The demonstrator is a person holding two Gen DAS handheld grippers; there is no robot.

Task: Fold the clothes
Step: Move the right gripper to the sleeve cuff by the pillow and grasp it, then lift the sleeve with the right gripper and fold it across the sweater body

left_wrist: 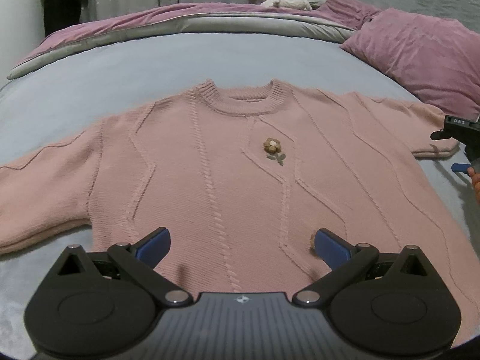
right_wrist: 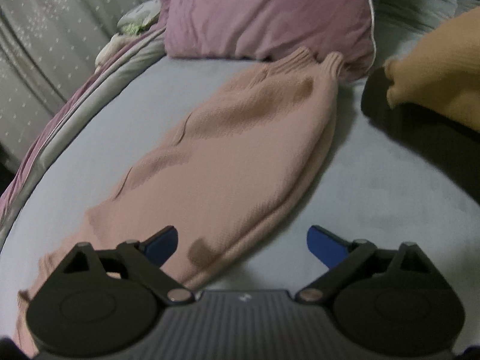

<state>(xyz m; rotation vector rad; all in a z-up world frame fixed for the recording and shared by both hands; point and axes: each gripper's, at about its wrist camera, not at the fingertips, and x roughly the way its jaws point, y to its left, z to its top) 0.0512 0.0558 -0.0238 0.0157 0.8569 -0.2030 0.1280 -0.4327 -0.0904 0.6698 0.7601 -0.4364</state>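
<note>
A pink knit sweater (left_wrist: 234, 162) lies flat and face up on the blue-grey bed sheet (left_wrist: 180, 57), both sleeves spread out, a small flower brooch (left_wrist: 272, 146) on its chest. My left gripper (left_wrist: 241, 247) hovers open over the sweater's lower hem, nothing between its blue pads. The right gripper (left_wrist: 459, 138) shows at the right edge beside the right sleeve. In the right wrist view that sleeve (right_wrist: 240, 153) stretches away toward its ribbed cuff (right_wrist: 312, 60). My right gripper (right_wrist: 243, 246) is open just above the sleeve's near part, holding nothing.
A mauve pillow (left_wrist: 420, 57) lies at the right of the bed, close to the sleeve cuff. A mauve and grey duvet (left_wrist: 180, 21) is bunched along the far side. An orange sleeve over a dark garment (right_wrist: 444, 69) sits at the right.
</note>
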